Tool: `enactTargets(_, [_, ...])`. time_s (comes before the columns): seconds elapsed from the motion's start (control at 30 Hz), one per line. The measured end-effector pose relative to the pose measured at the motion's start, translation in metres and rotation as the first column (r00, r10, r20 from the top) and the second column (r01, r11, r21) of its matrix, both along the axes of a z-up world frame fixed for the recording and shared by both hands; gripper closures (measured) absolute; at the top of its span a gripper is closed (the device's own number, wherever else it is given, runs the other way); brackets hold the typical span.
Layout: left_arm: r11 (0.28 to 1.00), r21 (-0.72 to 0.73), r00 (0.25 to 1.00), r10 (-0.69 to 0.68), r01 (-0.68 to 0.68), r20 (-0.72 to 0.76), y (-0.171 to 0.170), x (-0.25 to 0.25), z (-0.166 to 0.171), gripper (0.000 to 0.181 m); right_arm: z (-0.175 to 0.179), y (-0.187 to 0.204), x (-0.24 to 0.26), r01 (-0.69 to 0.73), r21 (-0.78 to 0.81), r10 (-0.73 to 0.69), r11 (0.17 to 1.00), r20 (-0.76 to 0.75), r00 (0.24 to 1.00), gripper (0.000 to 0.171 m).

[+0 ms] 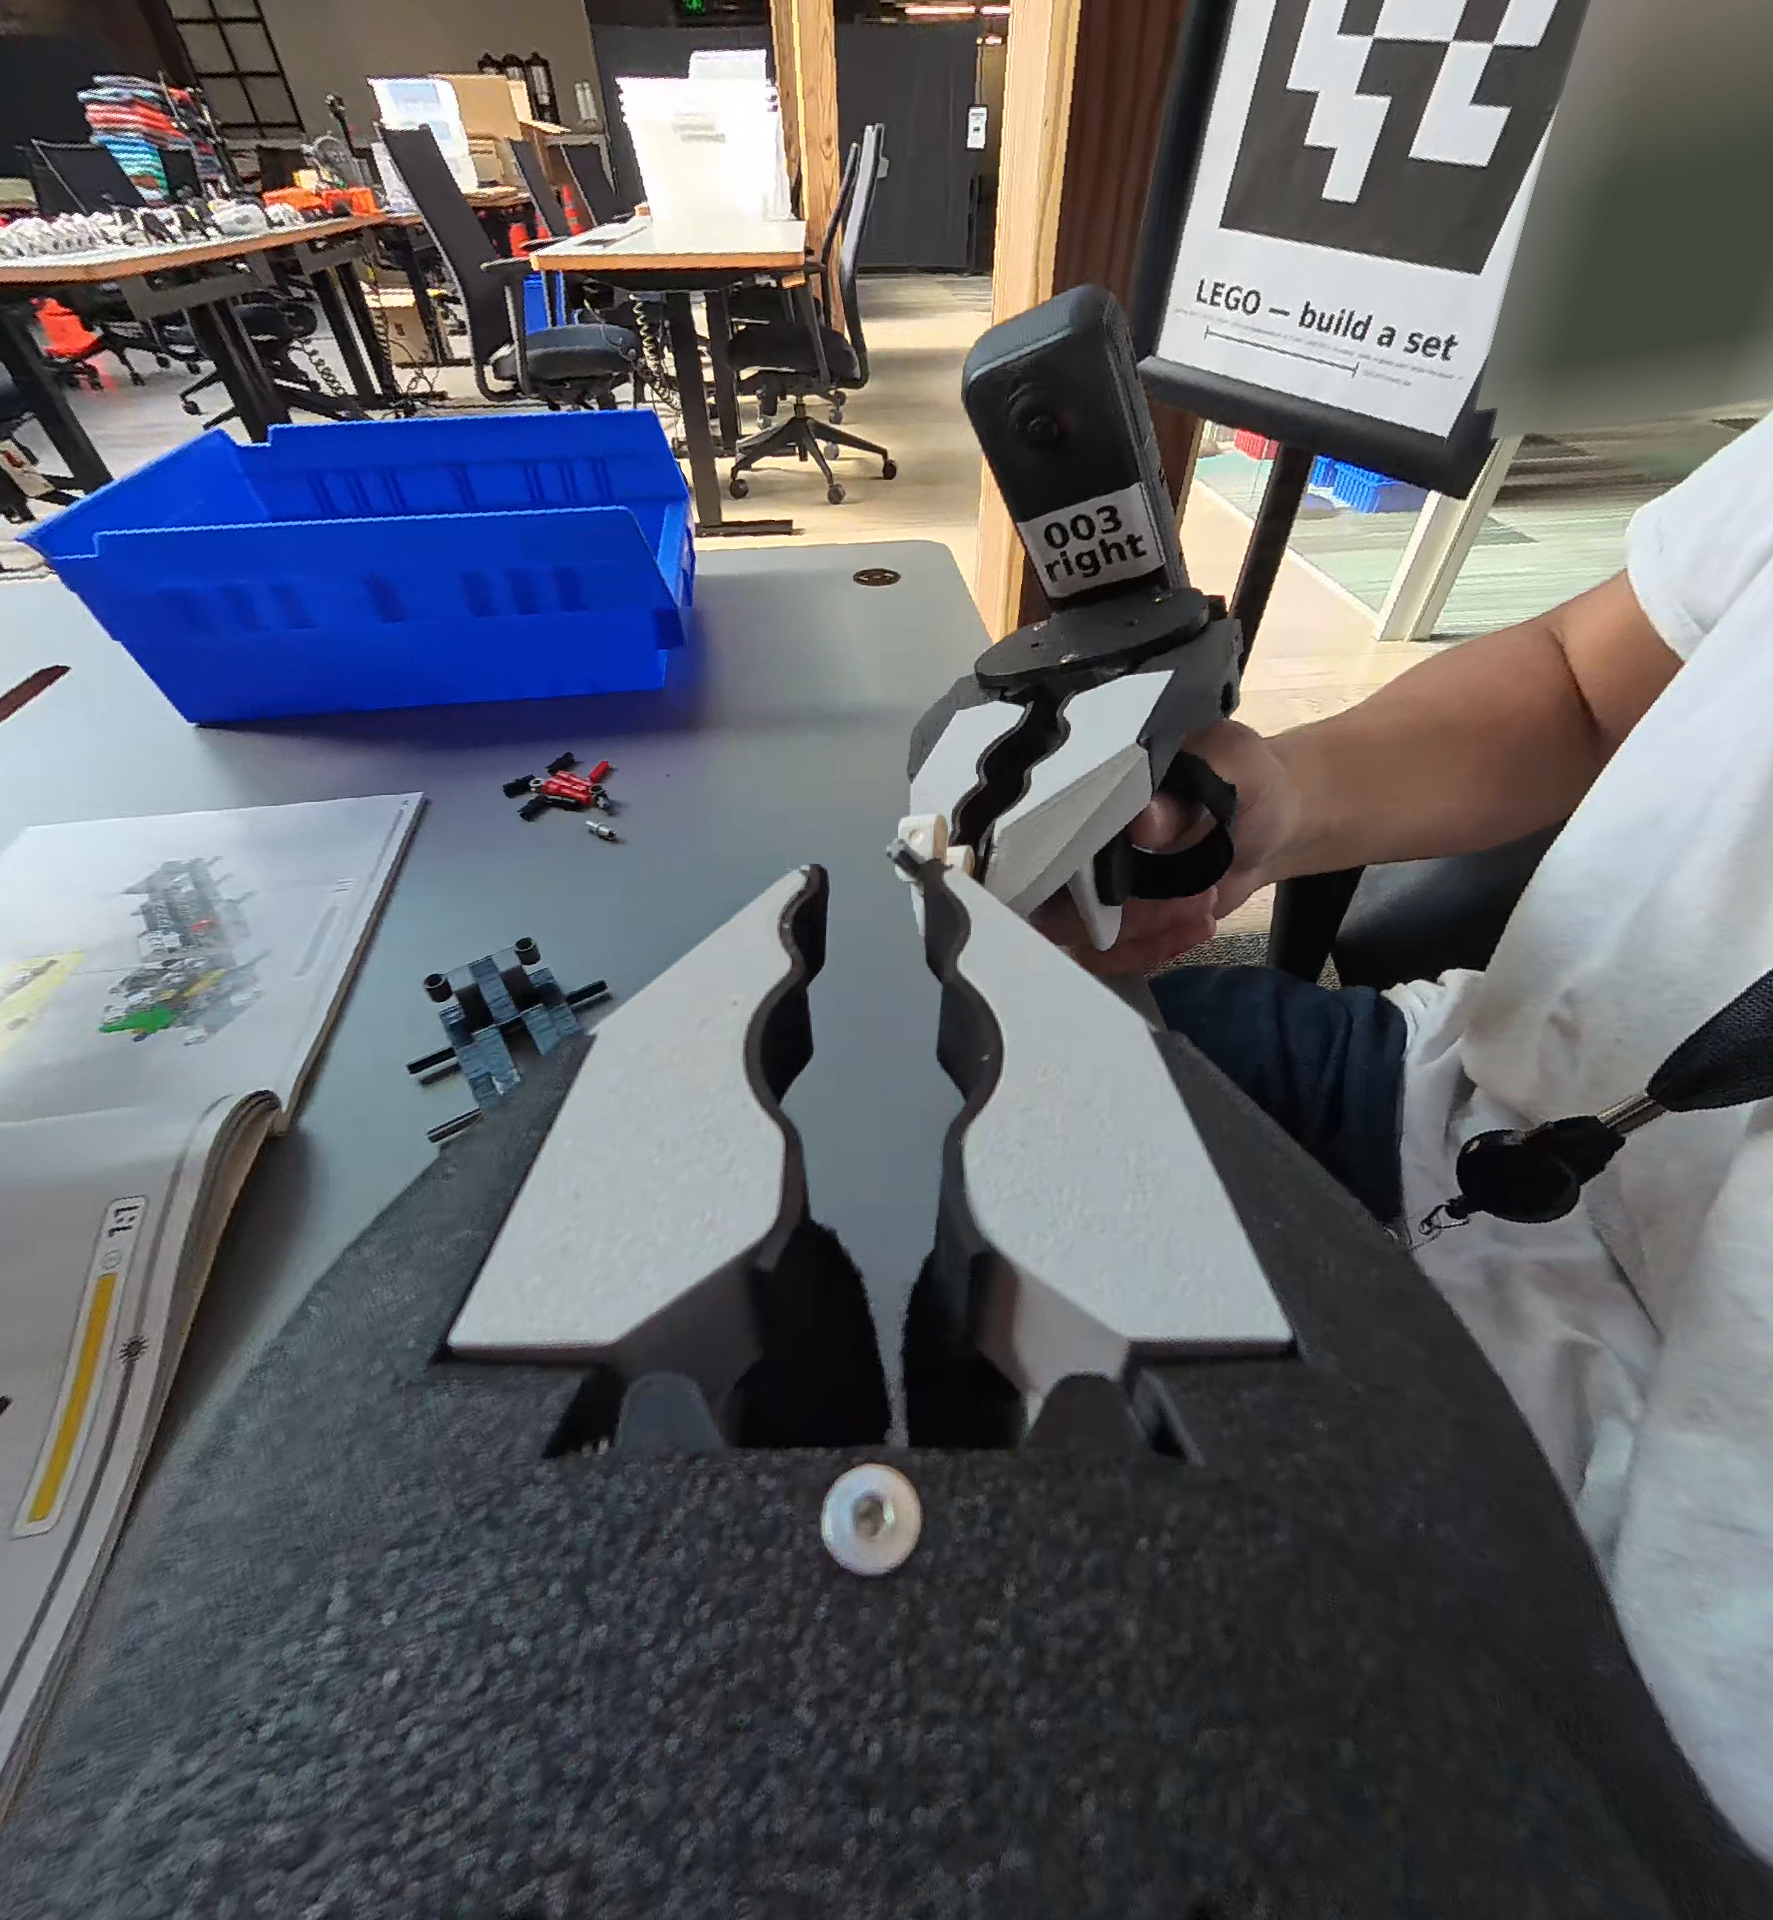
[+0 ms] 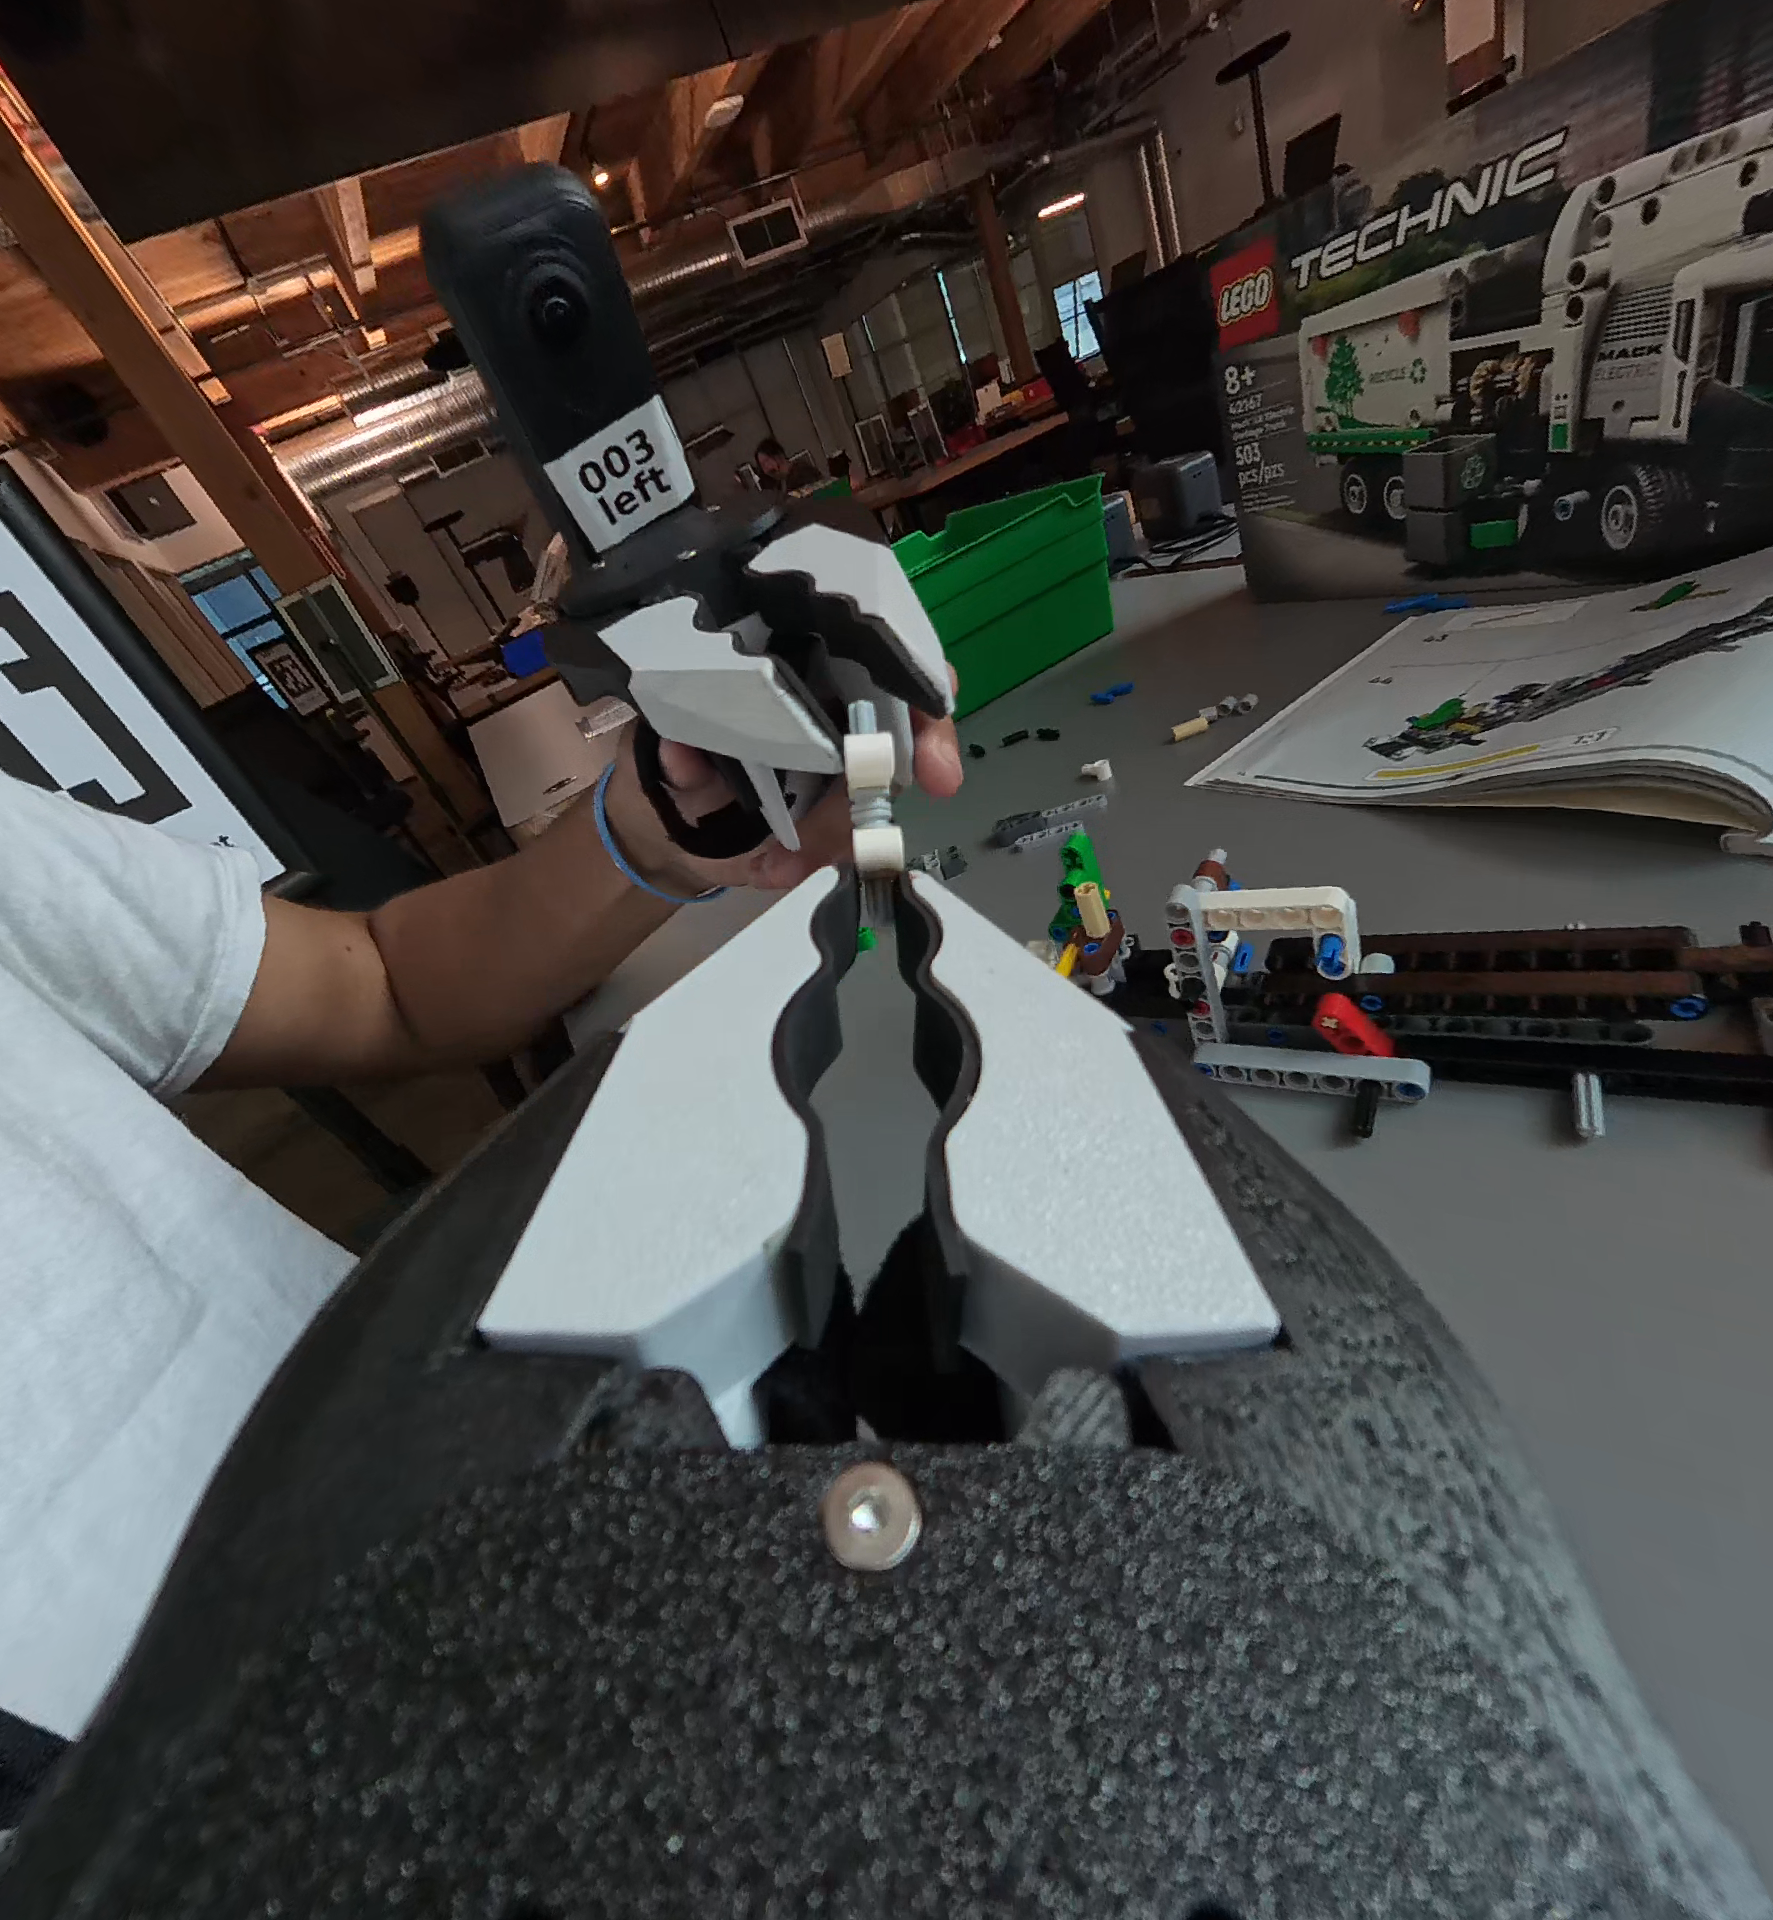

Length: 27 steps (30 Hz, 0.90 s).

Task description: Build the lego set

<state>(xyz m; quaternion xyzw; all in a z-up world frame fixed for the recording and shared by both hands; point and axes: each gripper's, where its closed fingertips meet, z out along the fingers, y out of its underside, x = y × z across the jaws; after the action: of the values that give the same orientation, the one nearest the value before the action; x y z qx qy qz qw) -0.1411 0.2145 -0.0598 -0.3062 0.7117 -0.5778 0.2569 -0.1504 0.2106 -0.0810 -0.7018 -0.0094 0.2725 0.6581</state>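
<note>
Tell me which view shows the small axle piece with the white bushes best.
The right wrist view: the axle piece stands in clear profile, its lower end pinched in the right gripper, both white bushes visible. In the left wrist view it is small and mostly hidden at the fingertips.

Glossy blue plastic bin, matt tabletop

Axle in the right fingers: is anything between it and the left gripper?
Nothing visible does. The right gripper pinches the axle by one end. The open left gripper is close beside its other end, with no other part between them.
</note>
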Motion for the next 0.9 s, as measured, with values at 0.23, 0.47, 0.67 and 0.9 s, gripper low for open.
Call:
enactTargets(0.23, [0.99,-0.095,0.994,-0.104,0.101,-0.026,-0.008,-0.01,0.006,0.177,-0.001,-0.002,-0.006,-0.026,-0.031,0.027,0.999,0.052,0.998,0.166])
enactTargets(0.47, [0.993,-0.063,0.995,-0.099,0.097,-0.03,-0.01,-0.009,0.001,0.179,-0.008,-0.001,-0.01,-0.035,-0.07,0.041,0.997,0.083,0.996,0.166])
enactTargets(0.67, [0.987,-0.121,0.989,-0.119,0.108,-0.09,-0.004,-0.008,0.0,0.18,-0.007,-0.004,-0.011,-0.071,-0.065,0.076,0.995,0.083,0.994,0.156])
enactTargets(0.9, [0.968,-0.233,0.985,-0.126,0.095,-0.122,0.008,-0.003,0.002,0.181,-0.01,-0.003,-0.008,-0.076,-0.088,0.085,0.993,0.101,0.991,0.152])
